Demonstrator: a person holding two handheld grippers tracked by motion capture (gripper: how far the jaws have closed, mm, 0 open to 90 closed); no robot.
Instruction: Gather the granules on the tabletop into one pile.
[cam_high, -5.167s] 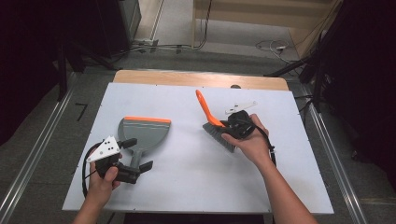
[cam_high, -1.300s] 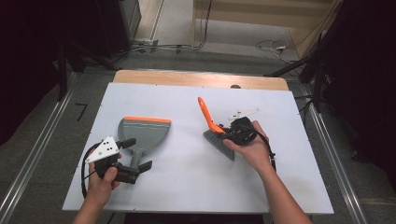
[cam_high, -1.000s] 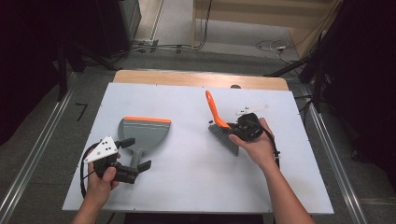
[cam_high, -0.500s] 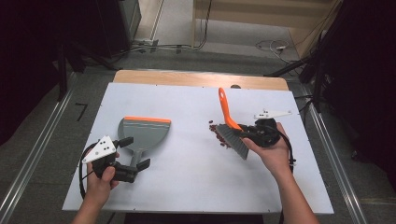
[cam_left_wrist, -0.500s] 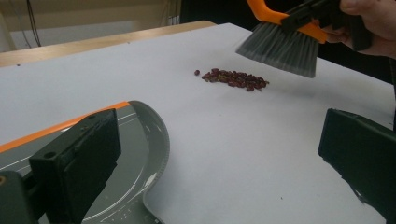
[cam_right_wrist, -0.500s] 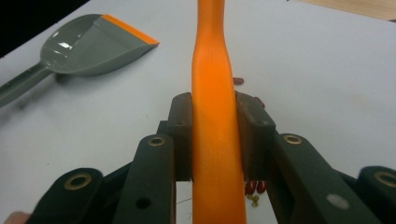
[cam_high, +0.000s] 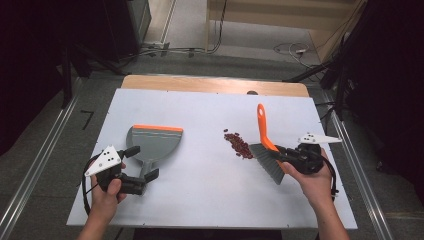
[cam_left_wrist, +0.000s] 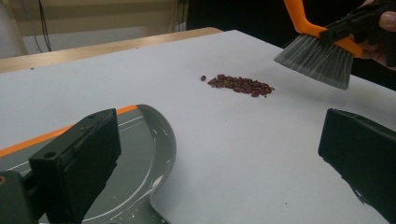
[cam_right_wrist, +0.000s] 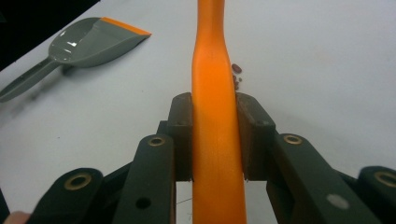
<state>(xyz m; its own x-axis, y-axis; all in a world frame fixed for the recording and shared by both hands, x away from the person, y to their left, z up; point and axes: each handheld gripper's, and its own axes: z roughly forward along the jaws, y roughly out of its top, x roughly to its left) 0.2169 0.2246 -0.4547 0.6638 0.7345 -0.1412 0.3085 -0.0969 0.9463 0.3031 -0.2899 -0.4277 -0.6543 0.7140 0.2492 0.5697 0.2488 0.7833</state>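
Hand brush (cam_high: 267, 150), smooth orange plastic handle, grey bristles, is clamped at handle by right gripper (cam_high: 291, 157). Brush is held above white table (cam_high: 200, 115), just right of heap of small dark red beans (cam_high: 238, 144). Left gripper (cam_high: 141, 164): 2 jaws spread wide around handle of grey dustpan (cam_high: 150, 144), orange-edged, flat on table.
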